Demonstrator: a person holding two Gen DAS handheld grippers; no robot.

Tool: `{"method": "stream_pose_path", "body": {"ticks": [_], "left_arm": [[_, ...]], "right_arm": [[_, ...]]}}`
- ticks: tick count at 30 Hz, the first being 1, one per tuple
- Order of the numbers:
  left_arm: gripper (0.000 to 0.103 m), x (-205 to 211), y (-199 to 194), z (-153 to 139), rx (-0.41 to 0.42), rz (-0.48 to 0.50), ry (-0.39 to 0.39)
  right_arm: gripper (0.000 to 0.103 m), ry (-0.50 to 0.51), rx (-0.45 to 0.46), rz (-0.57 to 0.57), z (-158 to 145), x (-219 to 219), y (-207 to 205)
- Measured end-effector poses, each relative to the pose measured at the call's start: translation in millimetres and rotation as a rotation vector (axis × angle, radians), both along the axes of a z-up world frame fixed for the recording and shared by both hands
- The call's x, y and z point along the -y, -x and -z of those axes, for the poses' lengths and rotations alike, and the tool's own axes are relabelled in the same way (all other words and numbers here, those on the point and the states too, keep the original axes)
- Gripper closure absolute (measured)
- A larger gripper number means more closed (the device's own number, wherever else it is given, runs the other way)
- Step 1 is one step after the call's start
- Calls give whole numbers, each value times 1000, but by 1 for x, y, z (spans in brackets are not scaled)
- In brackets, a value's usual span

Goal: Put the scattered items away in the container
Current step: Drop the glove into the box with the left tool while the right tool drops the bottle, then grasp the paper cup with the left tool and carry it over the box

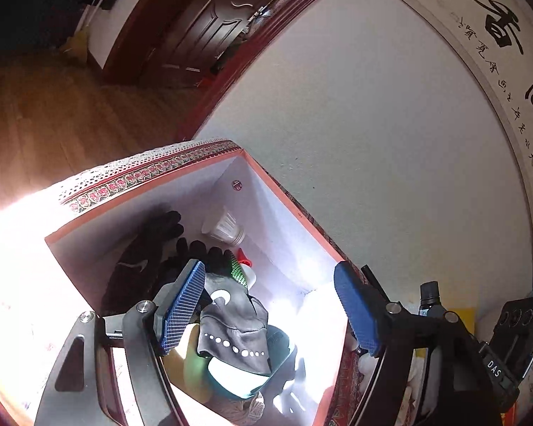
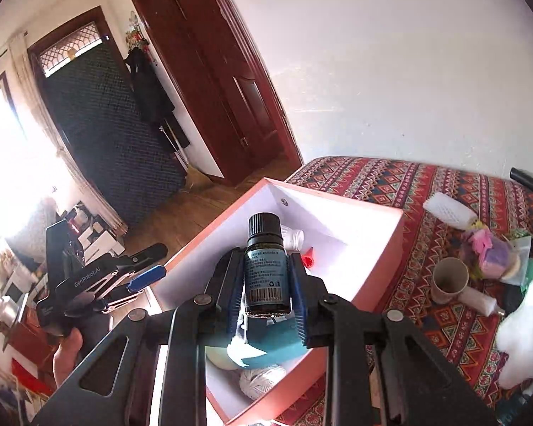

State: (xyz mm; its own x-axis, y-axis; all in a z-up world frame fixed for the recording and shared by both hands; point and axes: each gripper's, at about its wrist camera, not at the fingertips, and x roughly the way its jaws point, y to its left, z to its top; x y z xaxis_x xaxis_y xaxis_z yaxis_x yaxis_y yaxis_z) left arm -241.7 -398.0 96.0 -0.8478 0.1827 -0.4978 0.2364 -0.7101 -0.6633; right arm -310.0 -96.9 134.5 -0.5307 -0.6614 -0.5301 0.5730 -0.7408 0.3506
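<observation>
A pink-rimmed white box (image 1: 291, 206) (image 2: 383, 248) stands on the patterned cloth. It holds black gloves (image 1: 149, 248), a grey glove (image 1: 234, 323), a white bulb (image 1: 224, 229) and a white ball (image 2: 261, 381). My left gripper (image 1: 270, 305) is open and empty above the box; it also shows in the right wrist view (image 2: 142, 280). My right gripper (image 2: 266, 287) is shut on a small dark bottle (image 2: 266, 266), upright over the box. The bottle top shows in the left wrist view (image 1: 429, 296).
On the red patterned cloth (image 2: 408, 184) right of the box lie a paper cup (image 2: 449, 280), a white bottle (image 2: 447, 211), a bag of pink and purple items (image 2: 494, 252) and a white fluffy thing (image 2: 526, 333). A dark red door (image 2: 213, 81) and wooden floor are behind.
</observation>
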Motion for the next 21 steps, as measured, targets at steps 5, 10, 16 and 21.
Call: {"method": "stream_pose_path", "body": {"ticks": [5,10,16,21], "left_arm": [[28,7,1,3,0,-3,4],[28,16,-4,3,-4,-20,11],[28,12,-5,3,2,-21,24],[28,-28,6,-5,1,45,91]], "right_arm": [[68,2,-34,34,-11,20,-6],[67,73,-23,59,-18,-2,-14],[65,167,4,169,-9,-78,-32],[63,236,55,340,25,-170,-54]]}}
